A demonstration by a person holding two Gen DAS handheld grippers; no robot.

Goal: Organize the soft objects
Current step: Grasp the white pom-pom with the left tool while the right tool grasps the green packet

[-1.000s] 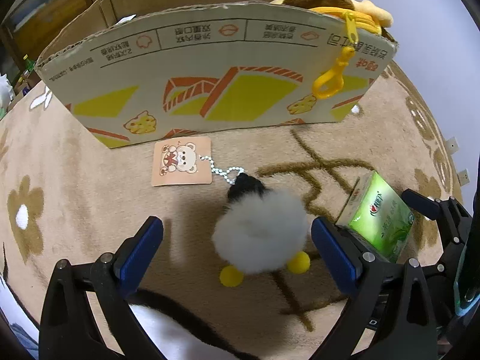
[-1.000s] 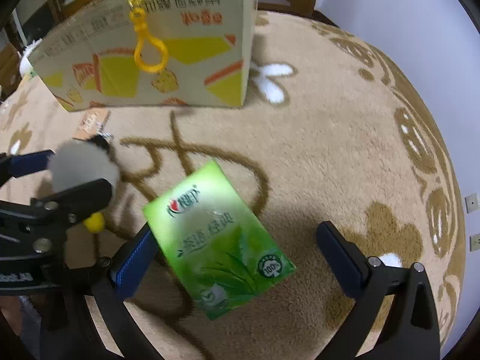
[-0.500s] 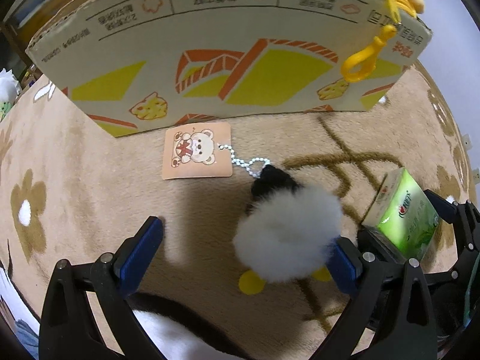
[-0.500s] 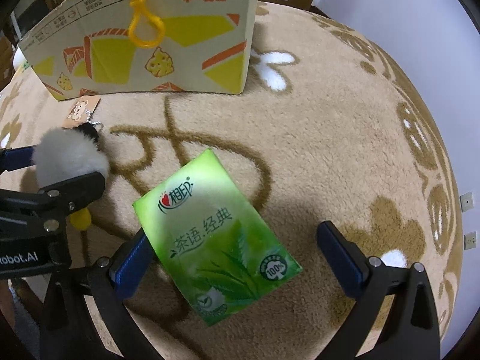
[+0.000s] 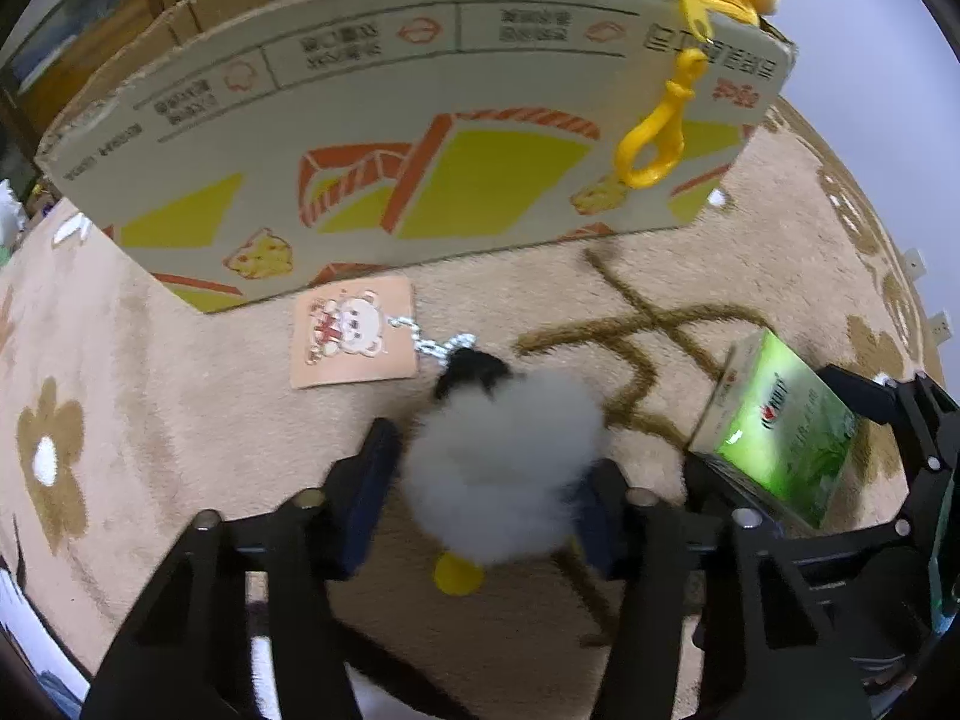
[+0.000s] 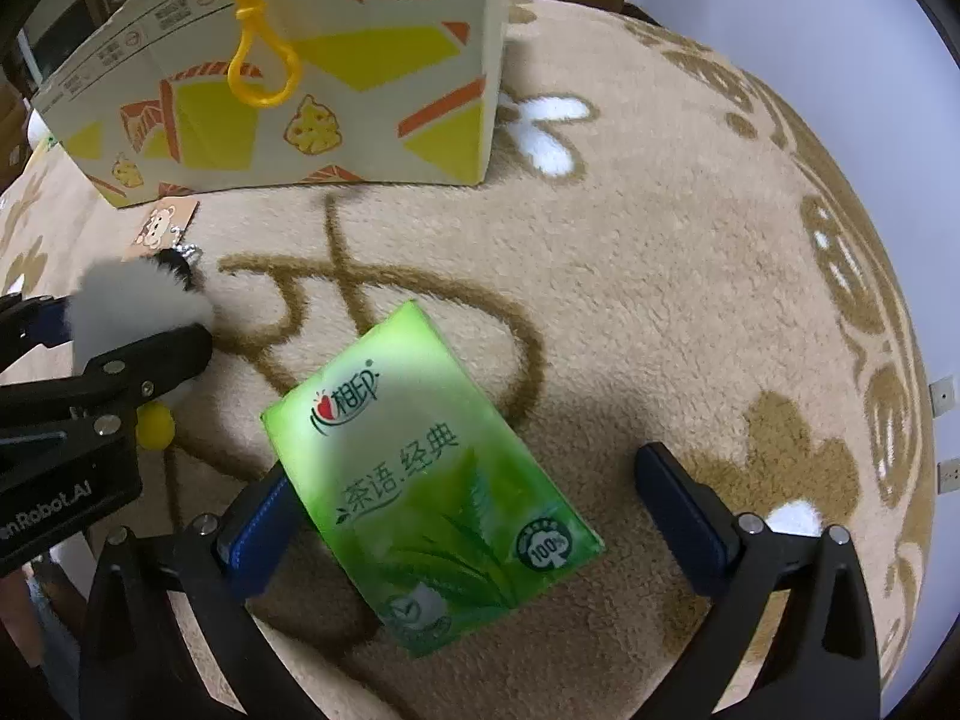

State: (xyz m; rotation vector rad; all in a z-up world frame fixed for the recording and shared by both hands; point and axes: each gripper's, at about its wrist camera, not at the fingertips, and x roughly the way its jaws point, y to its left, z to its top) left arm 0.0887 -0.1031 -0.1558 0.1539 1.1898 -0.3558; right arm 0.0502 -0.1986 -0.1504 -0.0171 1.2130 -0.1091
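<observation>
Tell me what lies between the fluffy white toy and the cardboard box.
In the left wrist view, a bear tag on a bead chain lies between fluffy toy and box.

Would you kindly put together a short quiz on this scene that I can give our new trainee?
1. True or false: the left tool has closed on the fluffy white toy.
2. Which item lies between the open fingers of the right tool? A) the bear tag B) the green tissue pack C) the yellow clip
3. Fill in: the yellow clip hangs down the outside of the ______.

Key:
1. True; its blue pads press the fluff from both sides.
2. B, the green tissue pack, lying on the carpet.
3. Cardboard box.
</observation>
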